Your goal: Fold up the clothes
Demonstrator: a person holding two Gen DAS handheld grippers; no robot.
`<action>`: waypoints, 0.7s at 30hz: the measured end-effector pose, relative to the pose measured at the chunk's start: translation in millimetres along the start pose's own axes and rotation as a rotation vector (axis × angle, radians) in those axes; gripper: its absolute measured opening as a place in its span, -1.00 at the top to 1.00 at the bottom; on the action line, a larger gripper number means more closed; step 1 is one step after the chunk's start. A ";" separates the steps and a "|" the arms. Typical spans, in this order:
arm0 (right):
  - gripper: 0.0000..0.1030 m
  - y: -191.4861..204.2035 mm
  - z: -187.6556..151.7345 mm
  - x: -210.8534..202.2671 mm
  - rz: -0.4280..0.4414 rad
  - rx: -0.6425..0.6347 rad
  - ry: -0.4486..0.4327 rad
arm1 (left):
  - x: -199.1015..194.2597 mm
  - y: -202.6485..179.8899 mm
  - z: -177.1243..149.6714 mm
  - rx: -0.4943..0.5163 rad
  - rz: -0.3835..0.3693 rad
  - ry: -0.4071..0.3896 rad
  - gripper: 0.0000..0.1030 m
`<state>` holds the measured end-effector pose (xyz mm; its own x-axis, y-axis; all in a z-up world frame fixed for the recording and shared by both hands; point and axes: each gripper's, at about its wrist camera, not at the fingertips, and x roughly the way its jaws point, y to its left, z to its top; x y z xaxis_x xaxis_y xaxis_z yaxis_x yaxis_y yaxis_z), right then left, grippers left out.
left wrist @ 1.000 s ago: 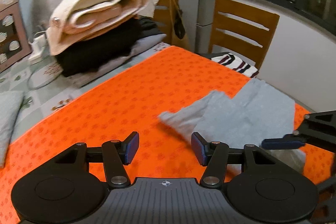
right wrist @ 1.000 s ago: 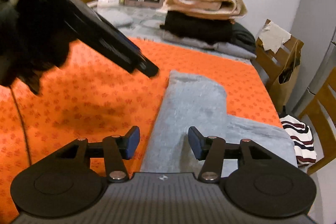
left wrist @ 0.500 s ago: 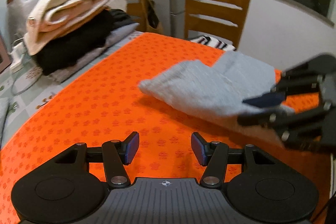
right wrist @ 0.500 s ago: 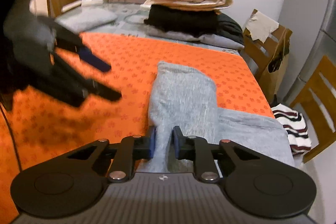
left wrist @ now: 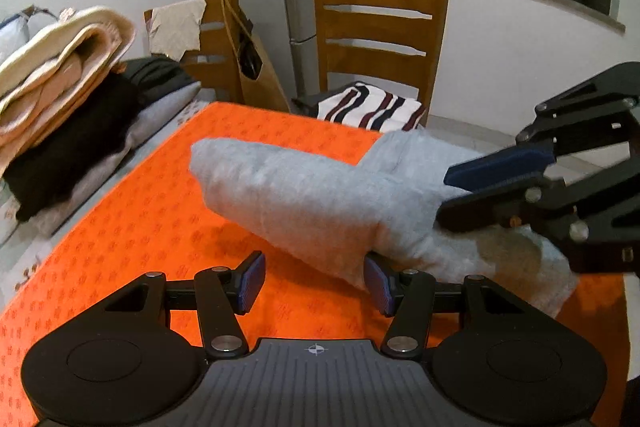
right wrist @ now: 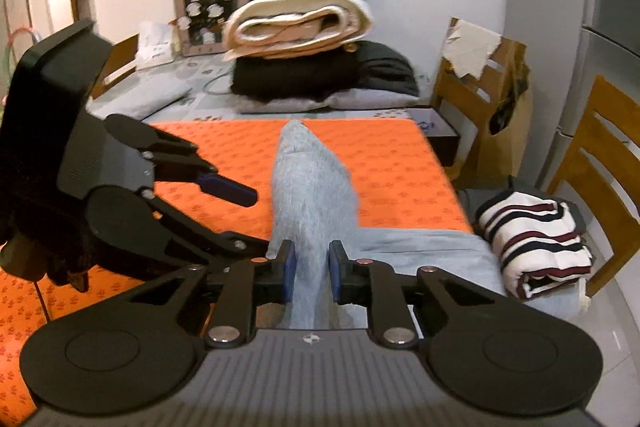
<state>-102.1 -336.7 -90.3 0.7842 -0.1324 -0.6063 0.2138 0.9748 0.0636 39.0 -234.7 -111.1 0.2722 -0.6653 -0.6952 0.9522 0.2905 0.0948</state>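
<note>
A grey knitted garment [left wrist: 320, 195] lies on the orange patterned cloth [left wrist: 152, 219], with one long part lifted off the surface. My right gripper [right wrist: 312, 273] is shut on the near end of that part [right wrist: 312, 195], which stretches away from it toward the far edge. In the left wrist view the right gripper [left wrist: 472, 187] comes in from the right, clamped on the grey fabric. My left gripper [left wrist: 314, 283] is open just in front of the lifted part; its right pad [left wrist: 376, 285] touches or nearly touches the fabric's underside. The left gripper [right wrist: 236, 215] is seen at the left of the right wrist view.
A stack of cream, black and grey folded textiles [right wrist: 312, 59] stands at the far end of the table. A folded striped garment [left wrist: 372, 107] lies on a wooden chair [left wrist: 380, 27]. A second chair with a paper bag [right wrist: 496, 107] stands at the corner.
My right gripper went from open to shut on the grey garment and has lifted that part off the cloth. My left gripper has moved right, up to the raised fabric, still open.
</note>
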 end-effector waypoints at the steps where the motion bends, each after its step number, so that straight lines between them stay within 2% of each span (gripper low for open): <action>1: 0.60 -7.2 -0.2 -1.7 -0.002 0.006 -0.004 | 1.0 -3.4 3.0 -0.002 0.004 -0.006 -0.11; 5: 0.57 -36.5 -5.0 -13.2 -0.044 0.031 -0.018 | 5.9 -14.2 16.1 -0.003 0.008 -0.031 -0.11; 9: 0.56 -53.8 -14.8 -23.2 -0.041 0.052 -0.010 | 16.5 -24.2 29.3 0.023 0.001 -0.045 -0.11; 16: 0.51 -47.7 -28.2 -14.6 0.050 0.016 0.006 | 39.4 -33.1 49.4 0.022 -0.029 -0.038 -0.11; 21: 0.34 -53.5 -43.1 8.2 0.042 0.024 0.073 | 60.9 -36.4 54.8 -0.010 -0.054 0.003 -0.16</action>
<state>-132.2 -382.1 -132.9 0.7483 -0.0769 -0.6589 0.1963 0.9744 0.1092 28.5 -323.4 -117.8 0.2205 -0.6782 -0.7010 0.9639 0.2617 0.0500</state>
